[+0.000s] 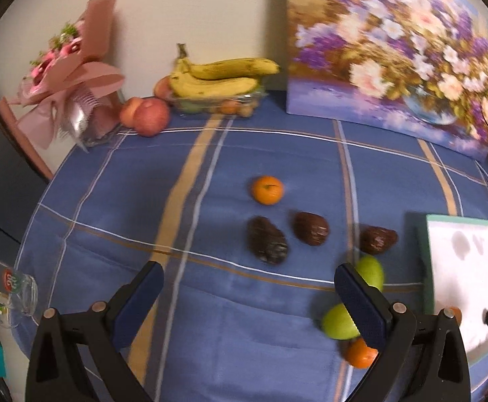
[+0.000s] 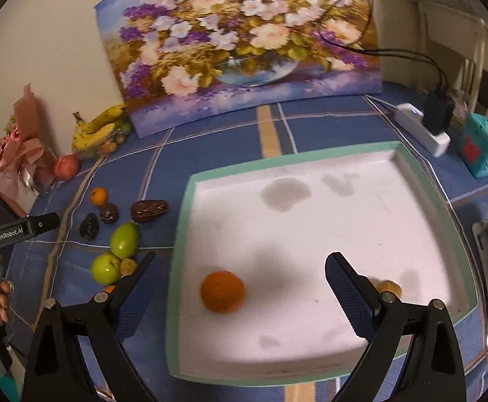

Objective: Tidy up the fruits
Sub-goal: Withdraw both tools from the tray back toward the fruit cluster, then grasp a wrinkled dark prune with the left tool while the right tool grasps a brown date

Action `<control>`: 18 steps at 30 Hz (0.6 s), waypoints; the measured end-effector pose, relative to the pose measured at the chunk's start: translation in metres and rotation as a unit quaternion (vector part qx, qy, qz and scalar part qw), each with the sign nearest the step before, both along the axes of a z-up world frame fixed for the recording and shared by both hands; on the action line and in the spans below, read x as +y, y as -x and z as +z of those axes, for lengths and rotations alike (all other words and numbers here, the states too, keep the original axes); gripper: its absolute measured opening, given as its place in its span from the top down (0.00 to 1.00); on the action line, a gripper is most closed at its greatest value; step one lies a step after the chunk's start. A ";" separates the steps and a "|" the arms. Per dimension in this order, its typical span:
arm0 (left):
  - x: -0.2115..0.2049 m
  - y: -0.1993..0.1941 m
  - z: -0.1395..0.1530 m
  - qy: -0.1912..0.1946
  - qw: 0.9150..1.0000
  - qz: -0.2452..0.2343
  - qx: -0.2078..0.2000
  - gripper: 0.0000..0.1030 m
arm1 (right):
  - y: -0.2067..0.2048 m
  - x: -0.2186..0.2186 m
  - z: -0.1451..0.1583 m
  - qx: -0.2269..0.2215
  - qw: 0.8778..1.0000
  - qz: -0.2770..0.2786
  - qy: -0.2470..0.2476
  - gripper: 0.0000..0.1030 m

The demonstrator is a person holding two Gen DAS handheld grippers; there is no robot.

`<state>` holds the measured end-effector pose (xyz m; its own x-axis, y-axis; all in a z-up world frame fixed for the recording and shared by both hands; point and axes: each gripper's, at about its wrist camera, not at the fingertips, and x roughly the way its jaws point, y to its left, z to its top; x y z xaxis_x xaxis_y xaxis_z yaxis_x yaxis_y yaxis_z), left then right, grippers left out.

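On tray (image 2: 414, 164): one orange (image 2: 222, 290), perhaps a second fruit; about eight loose on cloth (image 1: 116, 207); both grippers (image 1: 249, 293) (image 2: 242, 279) spread, empty.

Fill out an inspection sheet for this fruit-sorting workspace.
Surface: blue plaid tablecloth, flat.
Job's things: white tray with green rim holds one orange and a small yellowish item partly hidden by the right gripper's finger; on the cloth lie a tangerine, three dark brown fruits, two green apples, a red apple and bananas.
Clutter: pink bouquet, glass mug, teal box.
Grippers: left gripper open, empty; right gripper open, empty, over the tray.
Cables: black cable to a power strip.
Surroundings: flower painting leaning on the wall.
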<state>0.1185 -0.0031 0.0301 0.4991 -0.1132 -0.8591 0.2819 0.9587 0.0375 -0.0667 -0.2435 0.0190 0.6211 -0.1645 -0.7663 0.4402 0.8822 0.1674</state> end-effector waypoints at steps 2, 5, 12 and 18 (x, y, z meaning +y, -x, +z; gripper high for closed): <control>0.011 -0.008 0.000 0.010 1.000 0.012 0.005 0.00 | -0.006 0.007 0.006 -0.004 1.000 0.008 0.006 0.06; 0.024 -0.017 0.000 0.025 0.999 0.026 0.010 0.00 | -0.017 0.013 0.017 -0.014 1.000 0.020 0.003 0.06; 0.041 -0.035 -0.001 0.039 0.998 0.045 0.009 0.00 | -0.059 0.027 0.045 -0.023 0.998 0.064 -0.010 0.06; 0.040 -0.045 -0.014 0.060 0.997 0.045 0.031 0.02 | -0.105 0.038 0.061 0.012 0.994 0.105 -0.005 0.07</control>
